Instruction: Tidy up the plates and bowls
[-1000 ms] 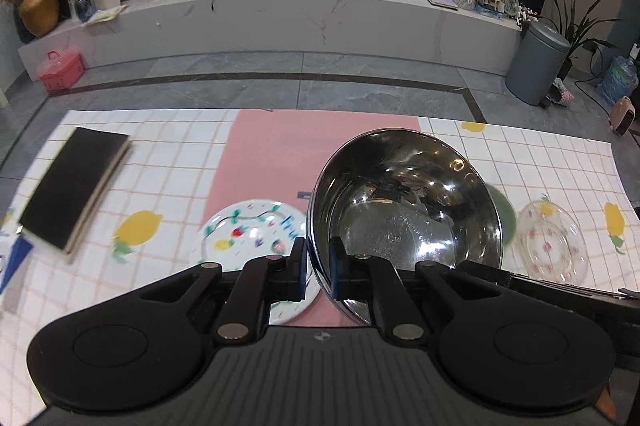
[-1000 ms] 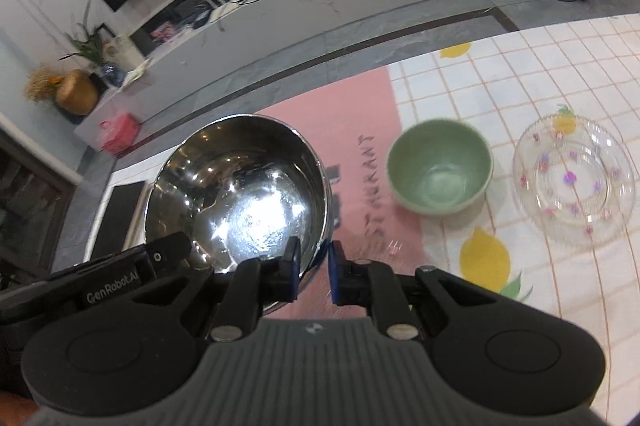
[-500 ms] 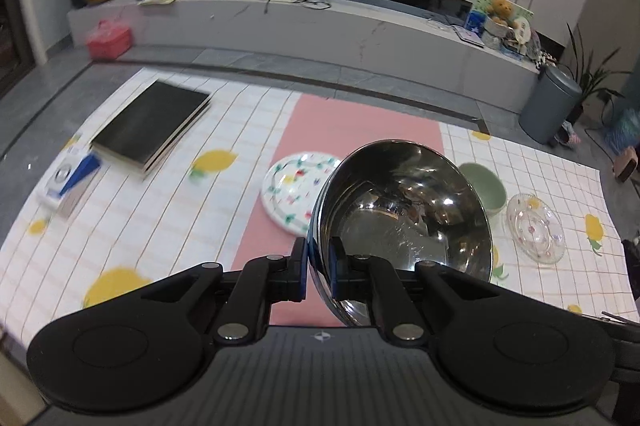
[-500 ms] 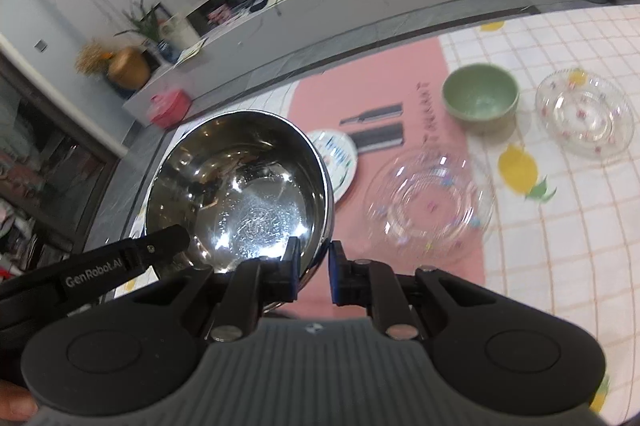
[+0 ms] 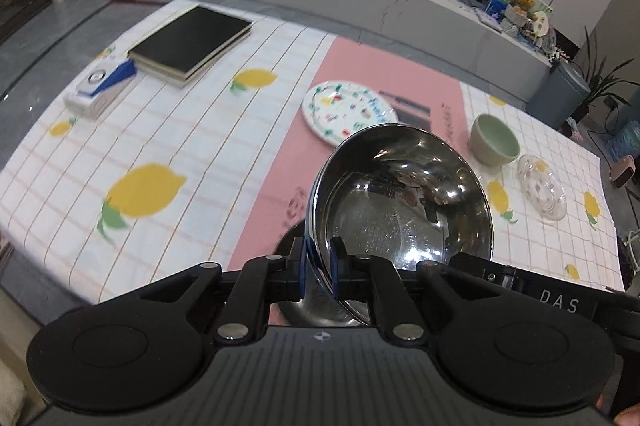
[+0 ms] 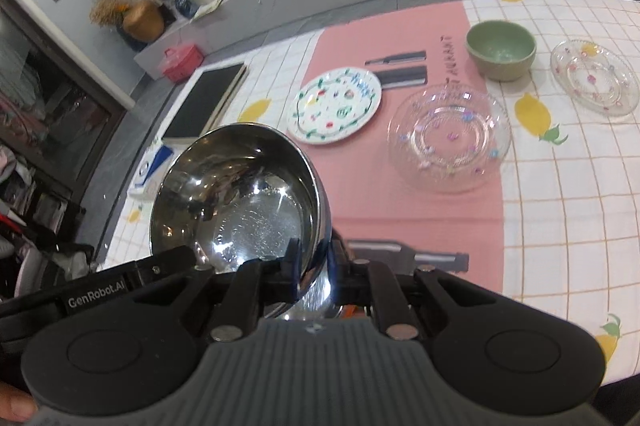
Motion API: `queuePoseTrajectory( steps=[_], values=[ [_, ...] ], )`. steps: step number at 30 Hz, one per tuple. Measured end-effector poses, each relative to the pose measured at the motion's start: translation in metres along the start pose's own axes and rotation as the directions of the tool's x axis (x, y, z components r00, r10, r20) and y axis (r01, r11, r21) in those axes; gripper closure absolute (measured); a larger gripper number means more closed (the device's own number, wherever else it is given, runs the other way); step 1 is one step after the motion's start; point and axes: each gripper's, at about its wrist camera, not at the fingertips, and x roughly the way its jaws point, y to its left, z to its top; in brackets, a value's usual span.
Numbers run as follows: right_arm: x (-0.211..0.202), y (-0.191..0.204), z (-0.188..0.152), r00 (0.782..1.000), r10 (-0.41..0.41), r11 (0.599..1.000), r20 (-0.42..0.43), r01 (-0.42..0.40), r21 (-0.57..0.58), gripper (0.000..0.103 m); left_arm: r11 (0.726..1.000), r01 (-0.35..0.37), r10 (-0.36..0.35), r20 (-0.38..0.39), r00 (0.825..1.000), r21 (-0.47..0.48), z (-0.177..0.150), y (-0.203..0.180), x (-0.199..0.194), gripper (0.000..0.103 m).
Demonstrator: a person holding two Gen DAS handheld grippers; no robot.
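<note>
Two claws clamped on empty steel bowl (image 5: 404, 202), green bowl (image 6: 501, 49) empty

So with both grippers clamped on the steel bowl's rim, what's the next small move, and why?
Probably lower the steel bowl onto the bare pink runner in front. Left gripper and right gripper hold it off the table, with no dish beneath.

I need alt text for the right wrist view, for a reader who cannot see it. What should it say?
The right gripper pinches the rim of a shiny steel bowl, held above a lemon-print tablecloth; the left gripper holds the opposite rim. Beyond lie a painted plate, two glass plates and a green bowl.
</note>
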Motion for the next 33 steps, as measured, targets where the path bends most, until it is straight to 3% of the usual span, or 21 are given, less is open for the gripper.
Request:
queuePoseTrajectory(
  steps=[13, 33],
  values=[
    [0.020, -0.004, -0.020, 0.997, -0.044, 0.999, -0.058, 0.045, 0.004, 0.092, 0.999, 0.014, -0.017, -0.098, 0.995, -0.037, -0.028, 0.017, 0.020, 0.090],
    [0.047, -0.001, -0.019, 0.993, -0.084, 0.996, -0.082, 0.082, -0.027, 0.093, 0.998, -0.021, 0.014, -0.130, 0.991, -0.056, -0.027, 0.021, 0.036, 0.088]
  ],
)
